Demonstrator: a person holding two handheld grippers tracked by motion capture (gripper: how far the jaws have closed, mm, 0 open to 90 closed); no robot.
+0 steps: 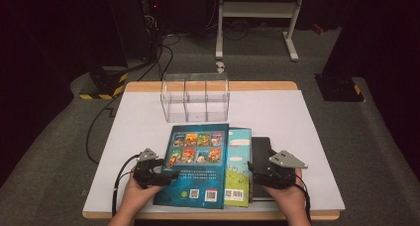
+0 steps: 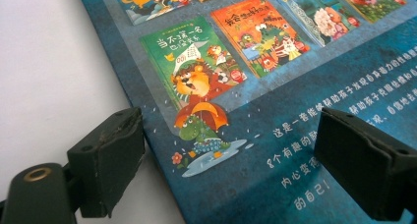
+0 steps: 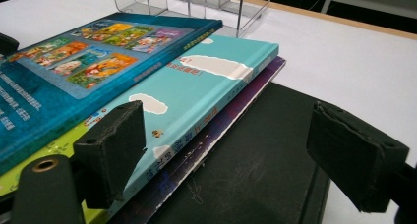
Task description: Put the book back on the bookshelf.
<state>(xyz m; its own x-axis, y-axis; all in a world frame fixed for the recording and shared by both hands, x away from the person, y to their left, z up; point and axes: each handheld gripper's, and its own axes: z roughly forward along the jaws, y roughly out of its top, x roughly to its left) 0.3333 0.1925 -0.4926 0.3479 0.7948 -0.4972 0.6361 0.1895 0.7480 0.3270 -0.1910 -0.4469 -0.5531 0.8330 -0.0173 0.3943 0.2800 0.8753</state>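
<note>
A stack of books lies on the white table. On top is a dark blue picture book (image 1: 195, 161) (image 2: 275, 101) (image 3: 74, 62), under it a turquoise and green book (image 1: 236, 166) (image 3: 196, 91), then a thin purple one (image 3: 221, 130) and a black book (image 1: 261, 149) (image 3: 255, 165). My left gripper (image 1: 166, 178) (image 2: 228, 160) is open, its jaws straddling the blue book's left edge near the front. At the stack's right side, my right gripper (image 1: 257, 172) (image 3: 226, 155) is open, with the edges of the turquoise, purple and black books between its jaws.
A clear plastic rack (image 1: 195, 96) (image 3: 196, 3) with several compartments stands behind the books. The white table top (image 1: 277, 112) has a wooden rim. Cables (image 1: 99, 122) and a white stand's feet (image 1: 257, 18) lie on the grey floor beyond.
</note>
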